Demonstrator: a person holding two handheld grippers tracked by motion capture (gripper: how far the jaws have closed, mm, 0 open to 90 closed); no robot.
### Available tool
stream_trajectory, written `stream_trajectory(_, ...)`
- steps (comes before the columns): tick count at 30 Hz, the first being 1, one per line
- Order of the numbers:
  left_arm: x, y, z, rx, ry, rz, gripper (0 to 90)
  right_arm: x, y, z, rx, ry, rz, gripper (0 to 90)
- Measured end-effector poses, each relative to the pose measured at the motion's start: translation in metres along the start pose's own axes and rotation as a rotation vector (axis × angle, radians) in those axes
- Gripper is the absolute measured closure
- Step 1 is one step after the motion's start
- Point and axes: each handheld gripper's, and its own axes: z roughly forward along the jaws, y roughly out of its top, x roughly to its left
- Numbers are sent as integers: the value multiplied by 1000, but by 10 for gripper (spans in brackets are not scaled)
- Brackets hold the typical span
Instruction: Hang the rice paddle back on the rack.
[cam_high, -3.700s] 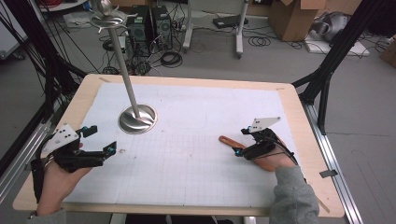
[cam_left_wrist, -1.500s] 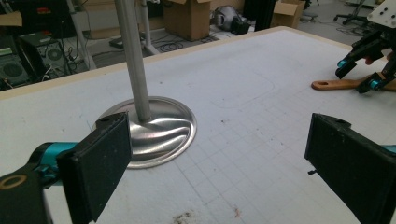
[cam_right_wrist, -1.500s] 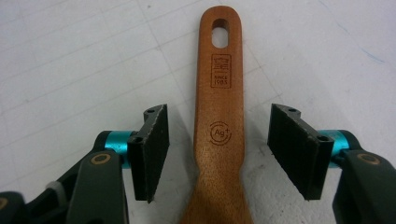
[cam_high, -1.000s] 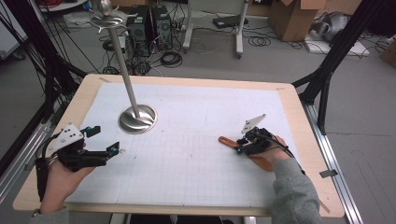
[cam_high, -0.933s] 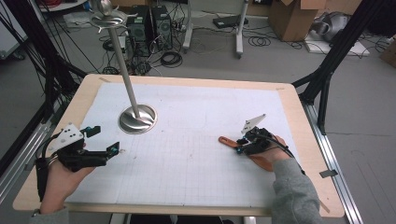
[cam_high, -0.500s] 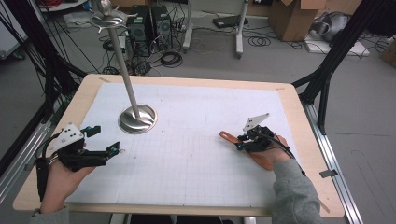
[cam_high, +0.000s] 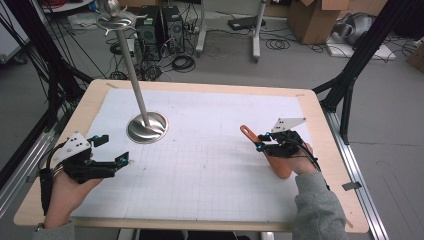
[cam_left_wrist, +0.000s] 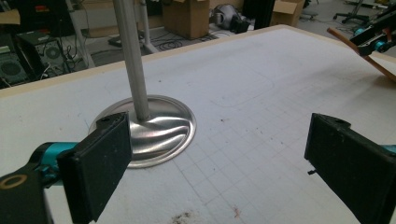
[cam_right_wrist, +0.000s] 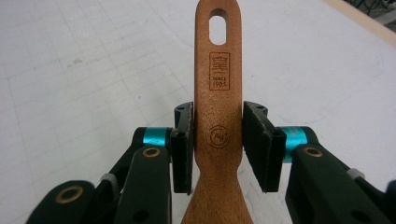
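Raised since the earlier frame: one wooden spatula (cam_high: 264, 153), its handle end now tilted up off the desk (cam_high: 320, 120) near the right edge, blade end low by the hand. Right hand-held gripper (cam_right_wrist: 218, 144): jaws clamped on the handle's two sides, holed end projecting beyond them. Left hand-held gripper (cam_high: 111, 150): unmoved, jaws wide apart, nothing between, near the left edge. One metal stand (cam_high: 146, 126), rear left.
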Motion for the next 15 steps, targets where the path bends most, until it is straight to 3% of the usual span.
stream_trajectory(15,-3,2,-1,-8,-16,6,80,0,9,-18,-136,5,29,647)
